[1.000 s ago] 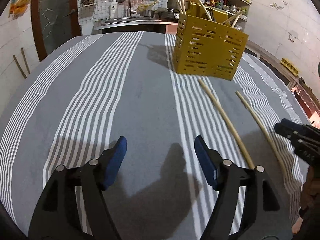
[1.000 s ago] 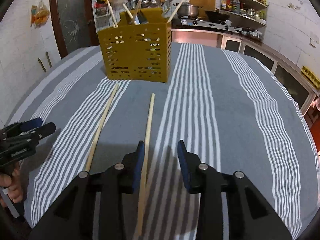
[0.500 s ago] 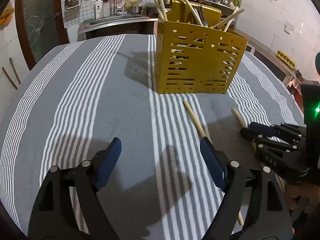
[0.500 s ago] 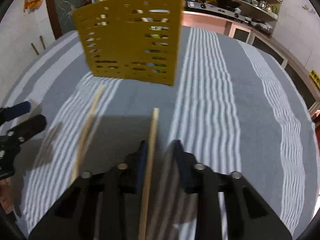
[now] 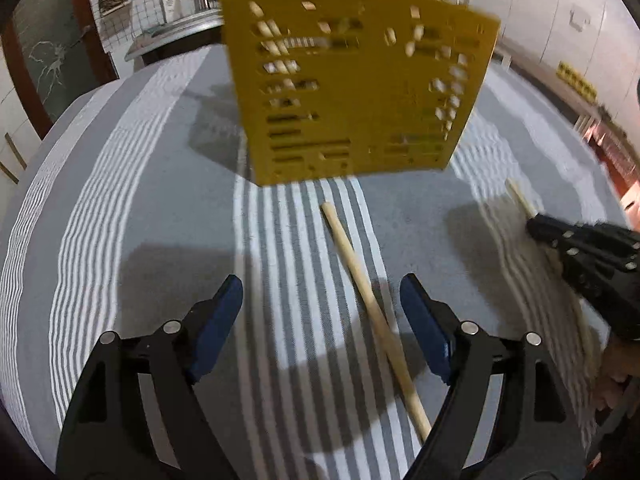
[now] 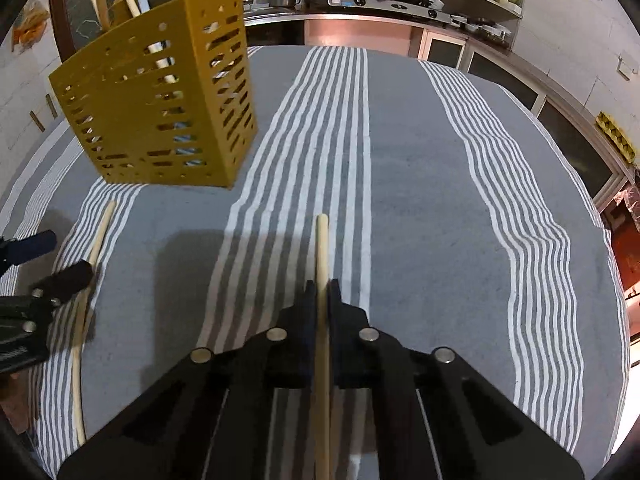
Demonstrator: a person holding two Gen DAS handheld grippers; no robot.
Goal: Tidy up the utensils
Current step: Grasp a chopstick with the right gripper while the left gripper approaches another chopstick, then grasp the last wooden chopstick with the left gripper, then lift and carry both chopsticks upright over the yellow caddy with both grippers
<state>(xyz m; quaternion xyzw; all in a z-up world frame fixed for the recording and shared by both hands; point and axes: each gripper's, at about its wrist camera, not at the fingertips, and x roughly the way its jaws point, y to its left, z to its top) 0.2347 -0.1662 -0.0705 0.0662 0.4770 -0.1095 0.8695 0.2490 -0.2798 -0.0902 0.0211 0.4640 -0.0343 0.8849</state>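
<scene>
My right gripper is clamped tight on 1 wooden chopstick, whose far end points away over the striped cloth. My left gripper stands wide with nothing pinched; the other chopstick lies on the cloth between its blue pads, nearer the right one, touching neither. The yellow utensil holder stands just beyond the chopsticks' far ends, to the left in the right wrist view, already holding several sticks.
</scene>
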